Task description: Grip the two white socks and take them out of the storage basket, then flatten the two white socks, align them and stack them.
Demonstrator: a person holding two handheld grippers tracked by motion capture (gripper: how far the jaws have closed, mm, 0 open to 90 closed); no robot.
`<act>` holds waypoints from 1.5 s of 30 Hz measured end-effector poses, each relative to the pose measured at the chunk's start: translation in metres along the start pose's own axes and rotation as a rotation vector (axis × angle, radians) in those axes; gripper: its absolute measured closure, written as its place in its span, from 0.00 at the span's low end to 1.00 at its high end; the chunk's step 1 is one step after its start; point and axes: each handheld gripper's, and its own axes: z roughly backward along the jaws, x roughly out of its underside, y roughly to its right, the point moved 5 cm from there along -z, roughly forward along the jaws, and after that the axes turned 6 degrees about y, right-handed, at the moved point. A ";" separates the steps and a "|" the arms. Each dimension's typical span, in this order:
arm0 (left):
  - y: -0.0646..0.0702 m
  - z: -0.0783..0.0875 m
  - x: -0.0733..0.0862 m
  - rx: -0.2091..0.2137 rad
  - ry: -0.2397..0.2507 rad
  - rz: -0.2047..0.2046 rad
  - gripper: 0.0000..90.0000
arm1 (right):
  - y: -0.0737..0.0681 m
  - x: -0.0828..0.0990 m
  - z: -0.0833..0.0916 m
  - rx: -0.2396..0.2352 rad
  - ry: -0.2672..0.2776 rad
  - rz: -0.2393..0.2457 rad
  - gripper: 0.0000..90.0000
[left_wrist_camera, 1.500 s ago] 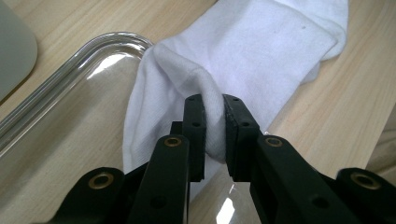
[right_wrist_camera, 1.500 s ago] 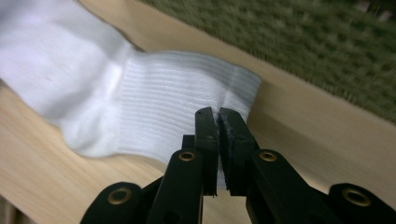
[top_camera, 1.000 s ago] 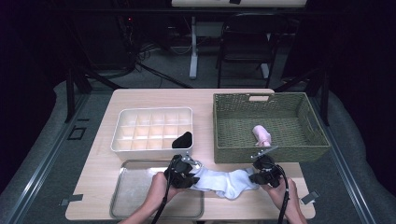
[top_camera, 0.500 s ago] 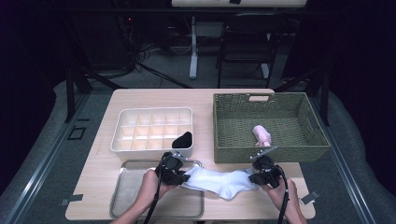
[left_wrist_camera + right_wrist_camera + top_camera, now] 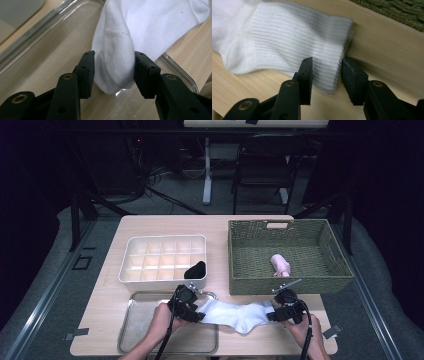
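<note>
Sock (image 5: 239, 315): white, unmarked | left tongs (image 5: 113, 72): opening, astride toe | right tongs (image 5: 326, 75): opening, astride cuff

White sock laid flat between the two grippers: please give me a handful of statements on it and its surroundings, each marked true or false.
1. The white sock lies partly on the wooden table and partly over the metal tray. True.
2. The left gripper is clamped hard on the sock's toe. False: its jaws have just been opening, and the toe lies between them with a gap on the left side.
3. The right gripper stands at the ribbed cuff. True.
4. The green woven basket holds a black sock. False: a pink rolled item lies in it.
5. The white divided box has a black item in a front right compartment. True.
</note>
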 end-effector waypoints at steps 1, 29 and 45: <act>0.001 -0.001 0.000 -0.001 -0.003 0.000 0.63 | 0.000 0.000 0.000 -0.002 0.002 -0.002 0.69; 0.008 -0.003 -0.005 0.027 0.039 -0.011 0.87 | 0.005 -0.004 0.018 -0.051 0.064 -0.009 0.87; 0.018 -0.008 -0.012 0.029 0.065 -0.022 0.87 | -0.002 -0.012 0.049 -0.099 0.158 0.004 0.87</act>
